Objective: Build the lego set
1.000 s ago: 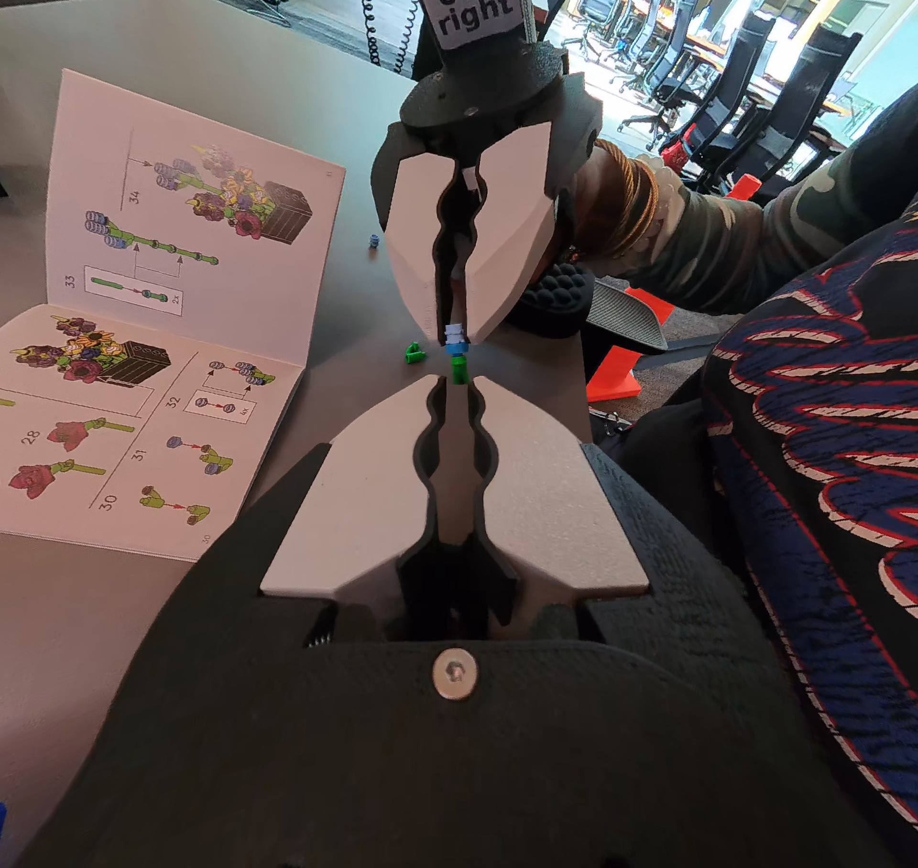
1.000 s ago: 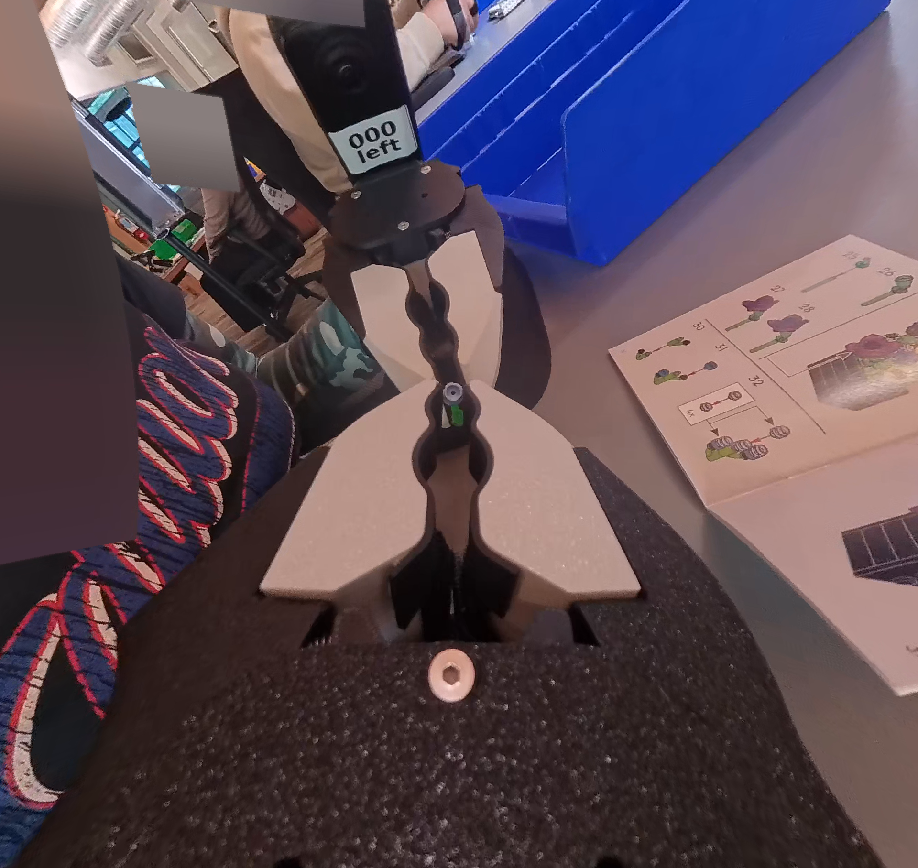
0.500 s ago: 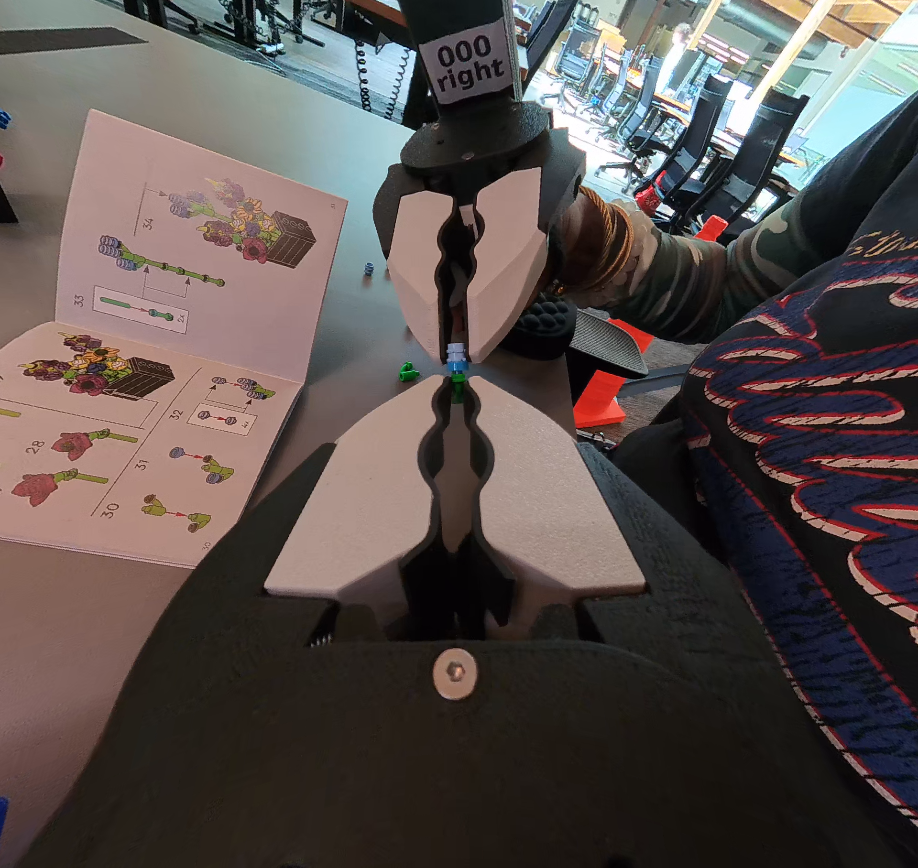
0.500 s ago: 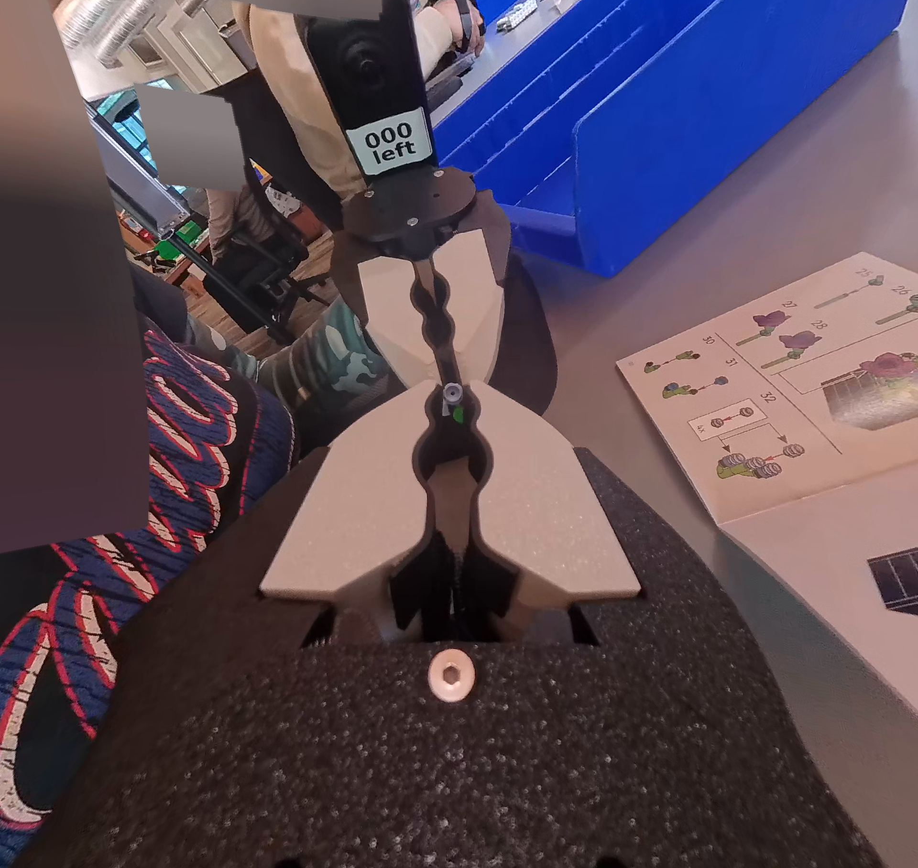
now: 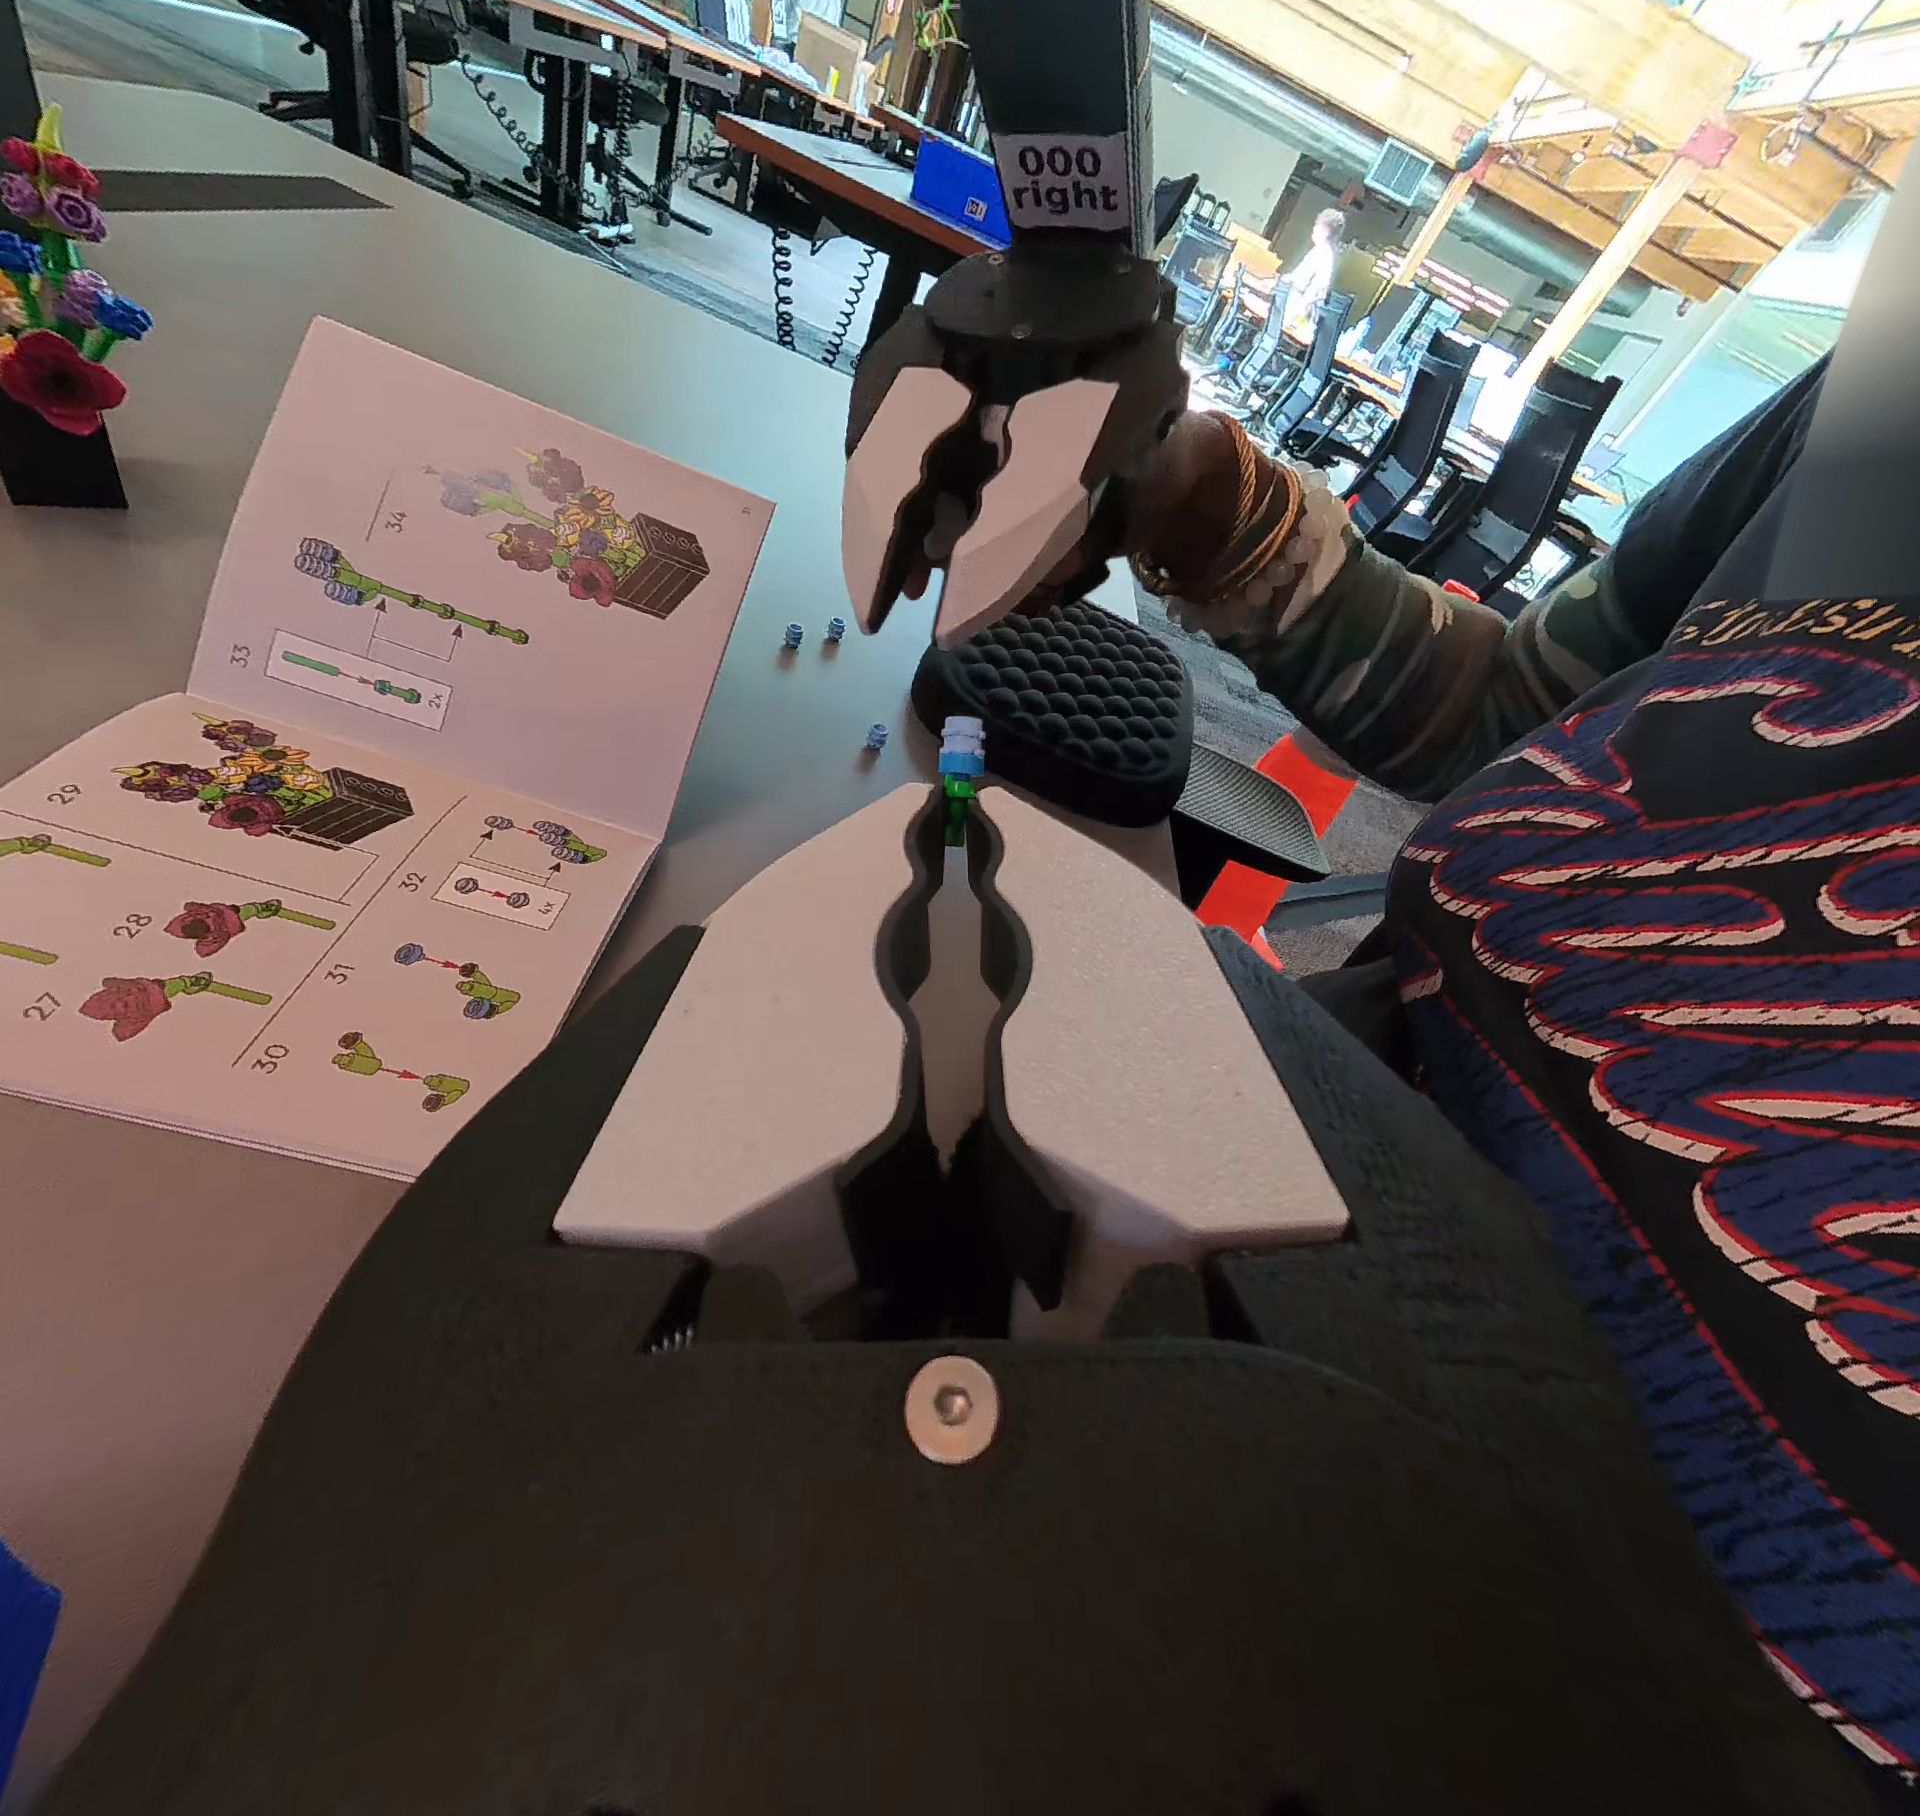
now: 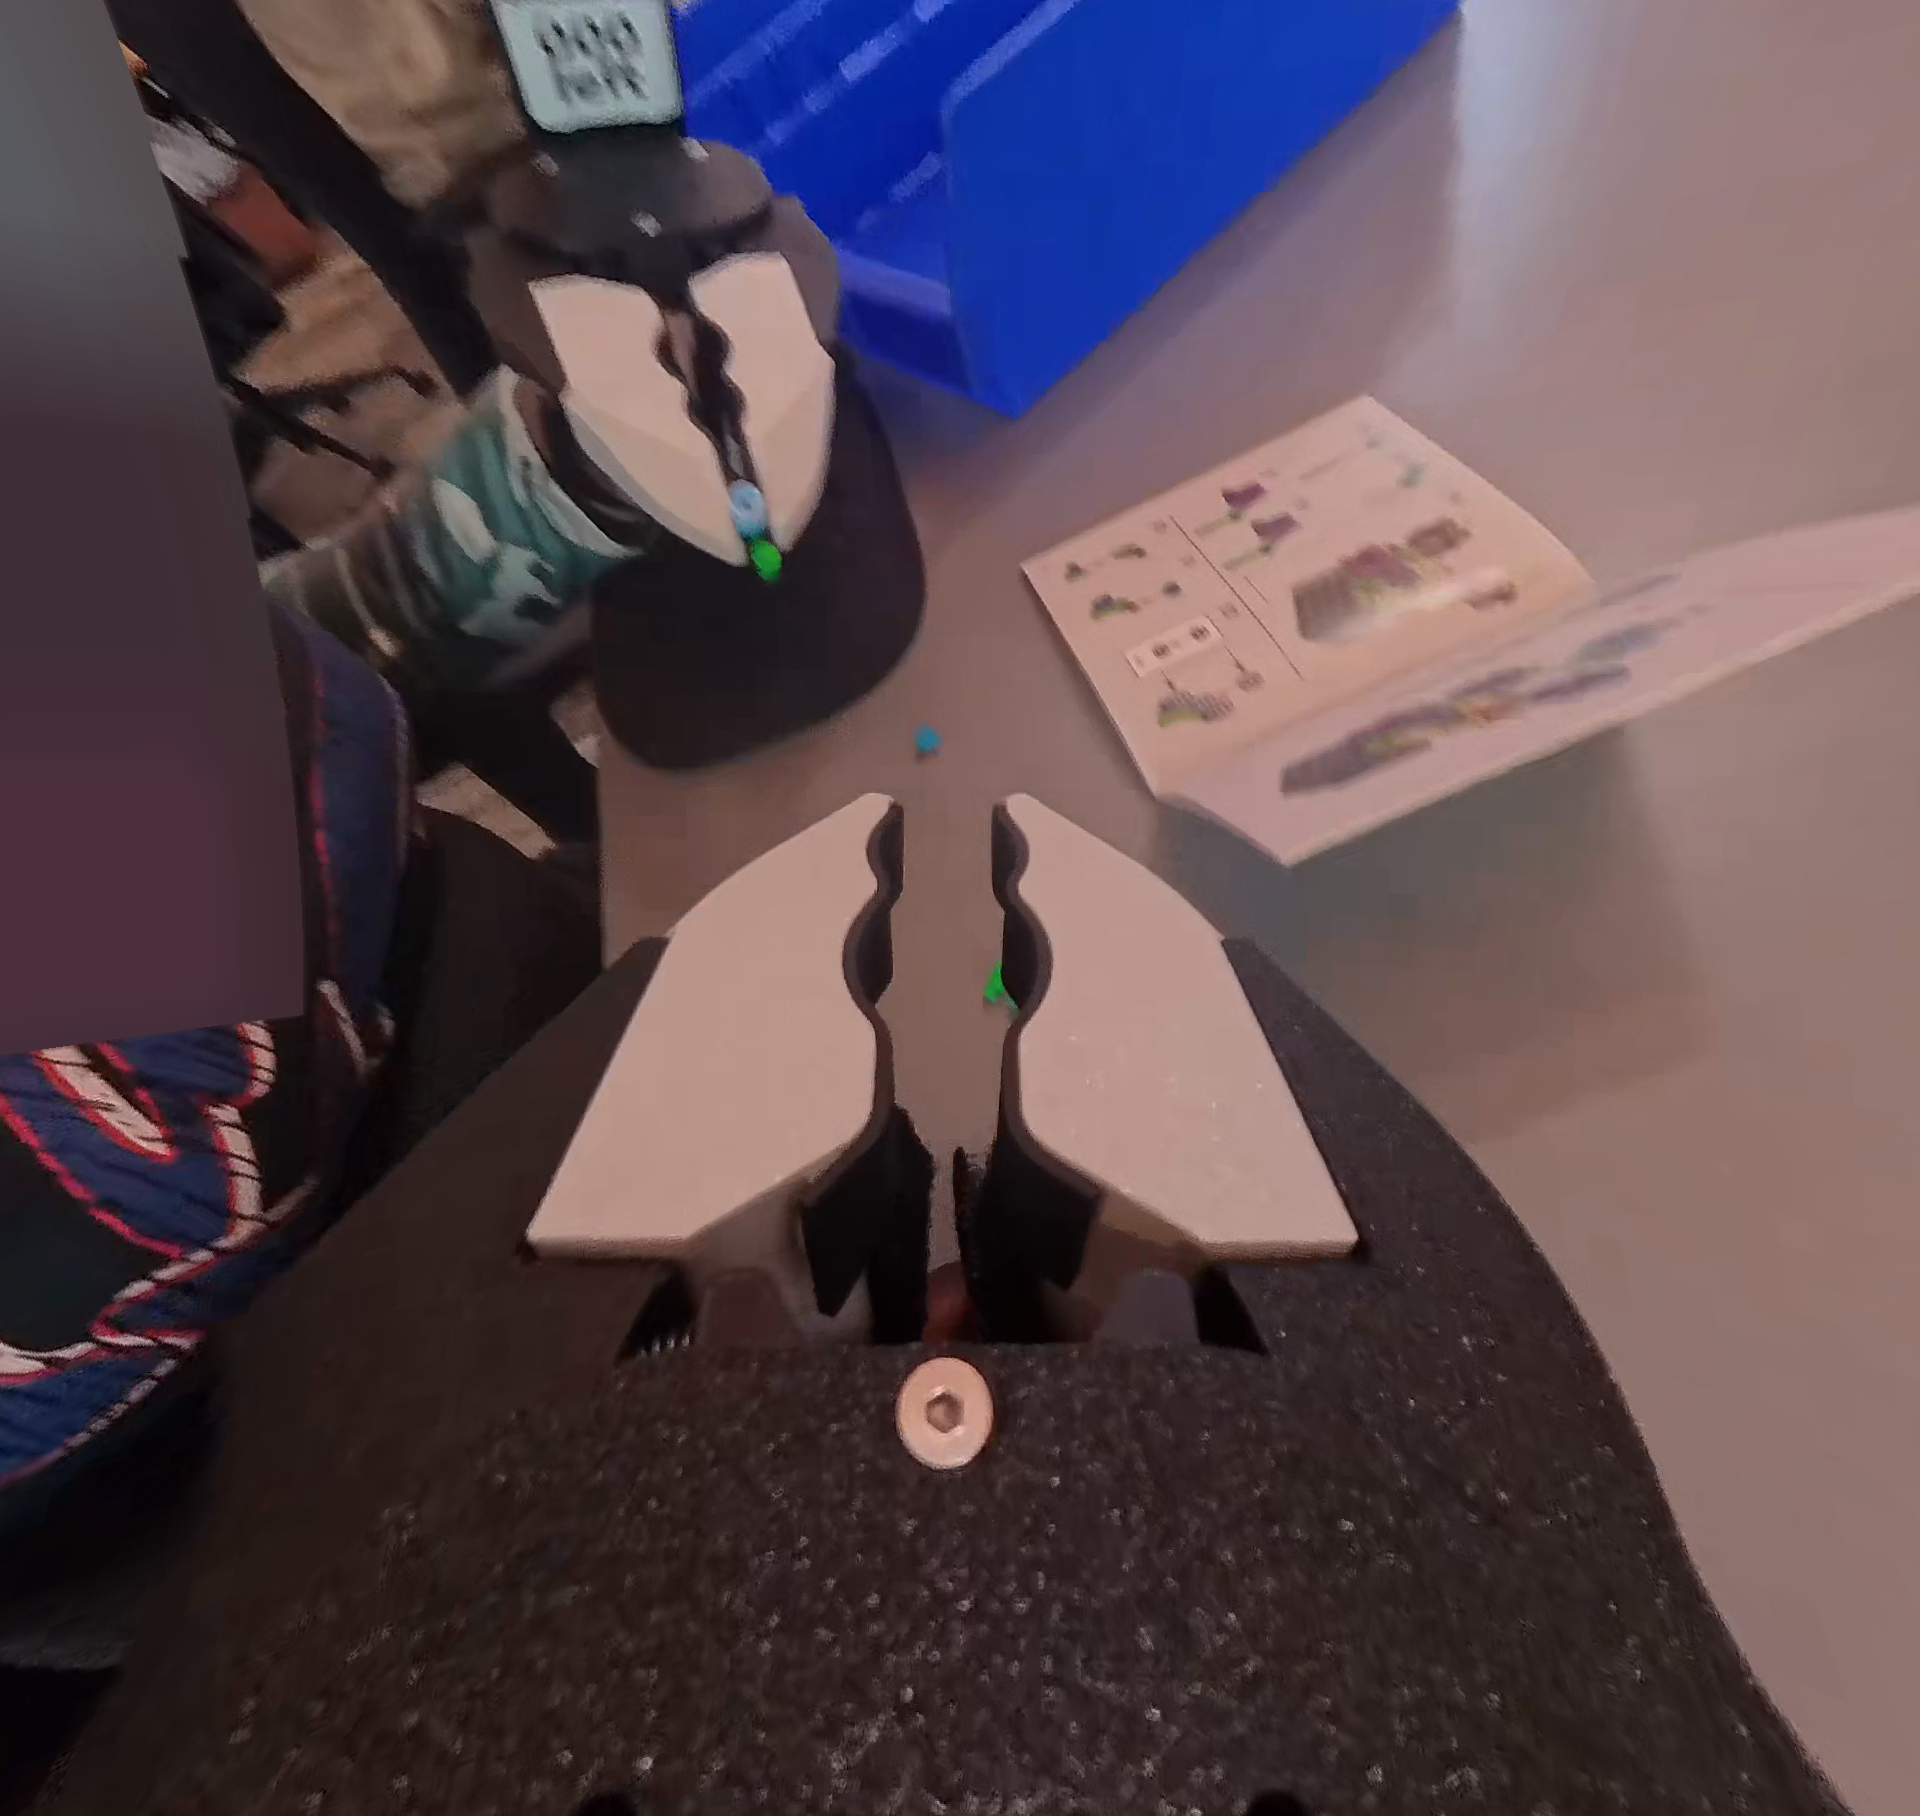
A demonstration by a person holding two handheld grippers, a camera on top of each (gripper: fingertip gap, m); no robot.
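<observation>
My left gripper is shut on a small green stem piece. A blue stud and a pale stud sit stacked on the stem's tip, sticking out past the fingertips. The right wrist view, which is blurred, shows the same gripper pinching the blue and green stack. My right gripper is open and empty. In the left wrist view it hangs a little above and beyond the stack, apart from it.
An open instruction booklet lies on the grey table, left of the grippers. Loose blue studs lie near it. A loose green piece lies under my right fingers. A blue bin stands behind. A finished flower model stands far left. The grippers' ends are close to 8 cm from one another.
My right gripper pressed the blue and pale studs onto the green stem, then opened, let go and pulled back. The studs stay on the stem in my left gripper.
</observation>
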